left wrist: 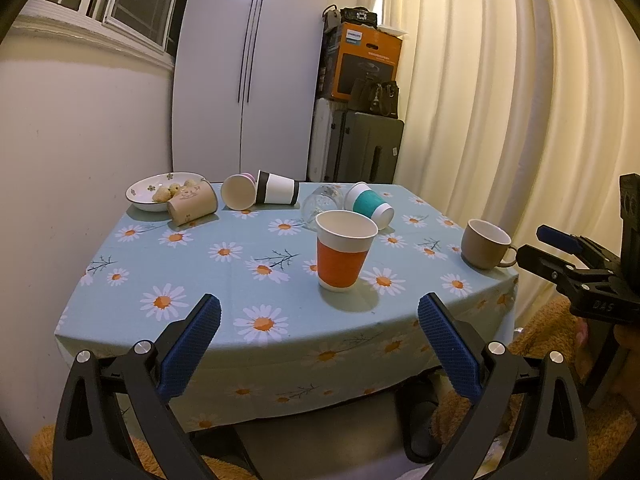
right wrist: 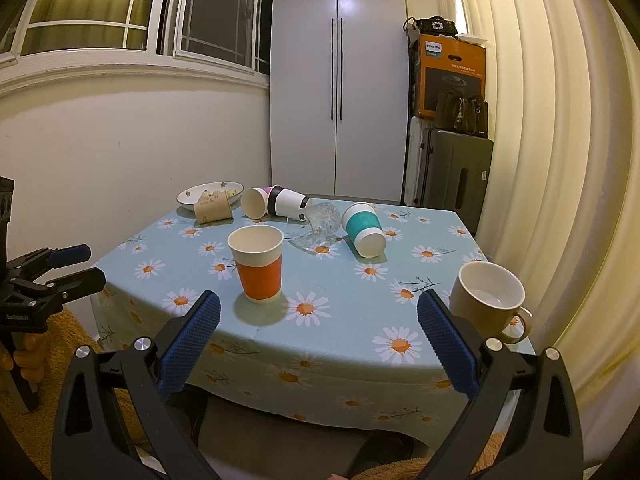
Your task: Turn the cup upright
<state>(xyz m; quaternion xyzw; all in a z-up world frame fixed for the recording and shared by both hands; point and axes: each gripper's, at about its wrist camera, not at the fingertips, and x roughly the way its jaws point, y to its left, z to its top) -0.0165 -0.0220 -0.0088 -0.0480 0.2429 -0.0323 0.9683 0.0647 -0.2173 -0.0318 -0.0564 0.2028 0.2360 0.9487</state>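
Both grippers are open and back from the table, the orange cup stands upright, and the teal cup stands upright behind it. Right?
Not quite: the teal cup lies on its side, as the right wrist view shows. The orange cup is upright, and both grippers, left and right, are open.

Our left gripper [left wrist: 319,316]: held level and facing forward, its blue-padded fingers [left wrist: 191,346] spread wide with nothing between them; in the right wrist view it shows at the left edge [right wrist: 76,268], and part of our hand [right wrist: 24,356] wraps its handle. Our right gripper [right wrist: 319,316]: same attitude, jaws wide apart and empty, blue pads [right wrist: 448,346] facing inward. In the left wrist view it juts in from the right edge [left wrist: 540,246], beside the left one and well apart from it.
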